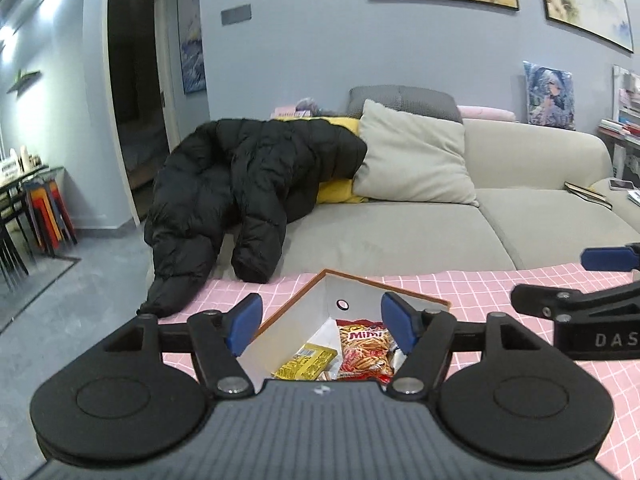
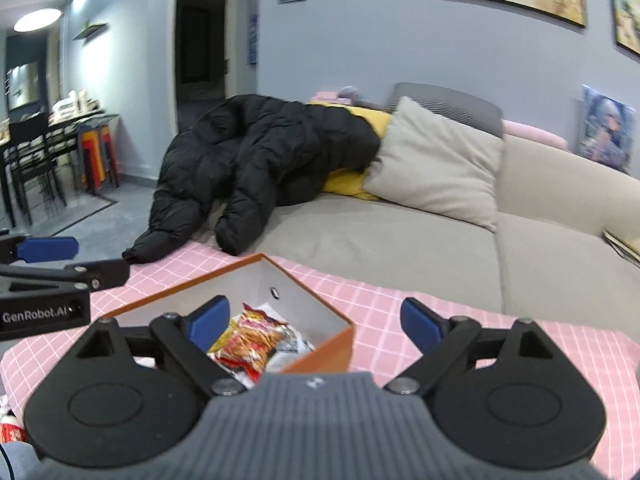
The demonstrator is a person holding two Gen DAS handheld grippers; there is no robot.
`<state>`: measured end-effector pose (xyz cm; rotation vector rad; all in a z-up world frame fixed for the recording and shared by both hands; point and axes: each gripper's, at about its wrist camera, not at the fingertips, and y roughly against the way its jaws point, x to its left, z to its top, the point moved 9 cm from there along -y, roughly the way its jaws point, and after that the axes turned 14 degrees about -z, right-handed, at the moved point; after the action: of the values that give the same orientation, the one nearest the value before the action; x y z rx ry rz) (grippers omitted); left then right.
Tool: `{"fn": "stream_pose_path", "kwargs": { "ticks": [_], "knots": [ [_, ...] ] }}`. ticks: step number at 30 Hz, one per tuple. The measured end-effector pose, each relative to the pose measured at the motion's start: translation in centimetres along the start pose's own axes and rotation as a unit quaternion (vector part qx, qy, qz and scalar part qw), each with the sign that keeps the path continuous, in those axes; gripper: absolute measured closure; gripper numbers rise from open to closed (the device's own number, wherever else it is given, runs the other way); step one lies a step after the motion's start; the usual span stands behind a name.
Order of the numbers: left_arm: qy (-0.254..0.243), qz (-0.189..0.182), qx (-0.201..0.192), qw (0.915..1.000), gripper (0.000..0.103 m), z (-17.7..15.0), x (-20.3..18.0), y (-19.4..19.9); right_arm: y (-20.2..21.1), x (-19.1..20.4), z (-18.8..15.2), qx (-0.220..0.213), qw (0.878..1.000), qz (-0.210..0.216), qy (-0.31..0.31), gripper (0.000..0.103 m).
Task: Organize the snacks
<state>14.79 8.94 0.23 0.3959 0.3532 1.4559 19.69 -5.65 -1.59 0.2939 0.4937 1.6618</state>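
An orange-edged cardboard box (image 1: 352,292) (image 2: 332,340) with pale inner walls sits on the pink checked tablecloth (image 1: 500,292) (image 2: 360,296). Inside lie a red snack bag (image 1: 366,350) (image 2: 256,340) and a yellow packet (image 1: 306,362). My left gripper (image 1: 322,322) hovers above the box, open, nothing between its blue pads. My right gripper (image 2: 316,322) also hangs over the box's near right corner, open and empty. Each gripper shows at the edge of the other's view, the right gripper (image 1: 600,280) at the right and the left gripper (image 2: 60,264) at the left.
Behind the table stands a beige sofa (image 1: 420,232) (image 2: 400,240) with a black puffer jacket (image 1: 240,192) (image 2: 256,168), a yellow item and a pale cushion (image 1: 412,160). A dark doorway (image 1: 134,92) and stacked chairs (image 1: 44,216) are at the left. A red packet (image 2: 12,430) lies at the lower left.
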Motion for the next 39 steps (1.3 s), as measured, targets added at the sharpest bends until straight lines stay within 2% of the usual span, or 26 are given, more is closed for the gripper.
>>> {"fn": "stream_pose_path", "kwargs": {
  "ticks": [7,13,23,39],
  "knots": [
    [-0.006,-0.013,0.005,0.9999,0.022,-2.4,-2.0,1.6,4.8,-1.7,-3.7,-0.003,0.999,-0.053,0.004,0.013],
    [0.004,-0.018,0.028,0.9994,0.022,-5.5,-2.8,1.7,6.4,-3.2,-6.9,0.018,0.998,-0.068,-0.005,0.013],
    [0.020,-0.025,0.070,0.9970,0.022,-9.0,-3.8,0.7,5.4,-4.7,-10.5,0.059,0.994,-0.087,-0.025,0.013],
    [0.037,-0.026,0.117,0.9921,0.022,-10.7,-4.0,-1.9,2.4,-4.1,-11.4,0.088,0.992,-0.080,-0.030,0.013]
  ]
}}
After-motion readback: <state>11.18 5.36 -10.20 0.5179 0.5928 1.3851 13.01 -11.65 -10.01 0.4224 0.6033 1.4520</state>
